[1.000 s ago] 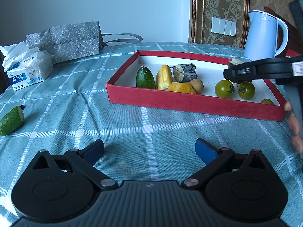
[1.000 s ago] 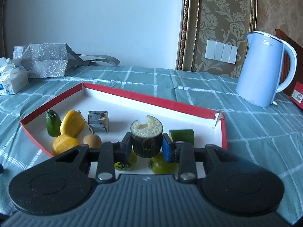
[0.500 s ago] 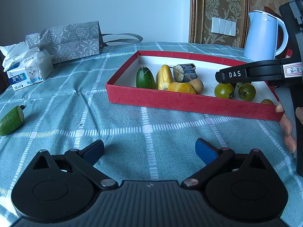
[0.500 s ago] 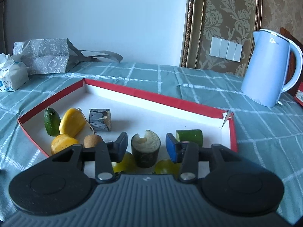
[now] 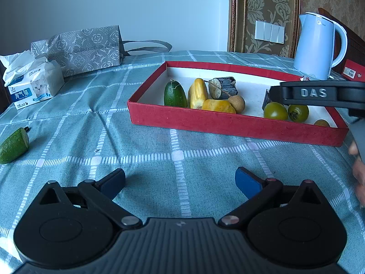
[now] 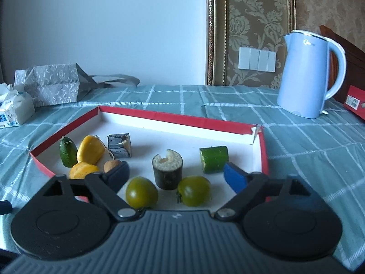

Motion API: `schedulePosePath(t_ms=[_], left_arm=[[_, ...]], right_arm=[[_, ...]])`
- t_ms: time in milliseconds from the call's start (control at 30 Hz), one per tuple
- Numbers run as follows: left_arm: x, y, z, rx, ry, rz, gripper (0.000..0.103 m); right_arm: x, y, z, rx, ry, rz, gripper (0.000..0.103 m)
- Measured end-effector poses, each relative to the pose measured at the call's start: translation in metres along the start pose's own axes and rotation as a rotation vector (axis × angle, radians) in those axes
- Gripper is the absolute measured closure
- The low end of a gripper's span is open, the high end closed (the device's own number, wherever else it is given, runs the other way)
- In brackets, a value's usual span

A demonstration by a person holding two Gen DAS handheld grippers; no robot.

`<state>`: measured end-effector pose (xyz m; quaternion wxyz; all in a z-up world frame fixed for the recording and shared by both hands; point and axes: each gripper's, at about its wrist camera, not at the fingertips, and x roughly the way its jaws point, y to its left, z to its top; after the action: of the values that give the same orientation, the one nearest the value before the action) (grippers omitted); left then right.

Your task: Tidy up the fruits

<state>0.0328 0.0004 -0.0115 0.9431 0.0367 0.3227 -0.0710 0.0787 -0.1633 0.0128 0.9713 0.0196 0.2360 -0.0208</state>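
A red tray with a white floor holds several fruit pieces. A dark sugarcane stub stands upright between two green tomatoes. A cucumber chunk, yellow pieces and a small cucumber lie around it. My right gripper is open and empty, just in front of the stub. My left gripper is open and empty above the cloth, short of the tray. A green cucumber half lies on the cloth at far left.
A blue kettle stands behind the tray on the right. A tissue pack and a grey gift bag sit at the back left. The right gripper's black body crosses the tray's right end in the left wrist view.
My right gripper opened and let go of the sugarcane stub, which now stands in the tray, then drew back and up. The left gripper has not moved.
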Motion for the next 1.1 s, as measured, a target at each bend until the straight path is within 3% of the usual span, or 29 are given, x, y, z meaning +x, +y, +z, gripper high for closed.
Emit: schedulePosePath(t_ms=[300,567,700,900,1100], left_arm=[[0.0,0.0,0.0,0.0,0.0,0.0,0.0],[0.0,0.0,0.0,0.0,0.0,0.0,0.0],[-0.002,0.0,0.0,-0.006,-0.009,0.003,0.0],[-0.013,-0.005,-0.002,-0.007,-0.066,0.033,0.0],[-0.046,-0.014,-0.005,-0.015,-0.173,0.033,0.0]], right_arm=[[-0.043,-0.001,-0.02,0.033,-0.085,-0.018,0.0],[-0.078,0.003,-0.043,0.032,-0.171,-0.042,0.0],[-0.084,0.006,-0.052,0.024,-0.152,-0.046,0.0],[-0.097,-0.002,-0.055,0.083,-0.225,-0.065,0.0],[-0.1,-0.004,-0.055,0.084,-0.241,-0.082,0.0]])
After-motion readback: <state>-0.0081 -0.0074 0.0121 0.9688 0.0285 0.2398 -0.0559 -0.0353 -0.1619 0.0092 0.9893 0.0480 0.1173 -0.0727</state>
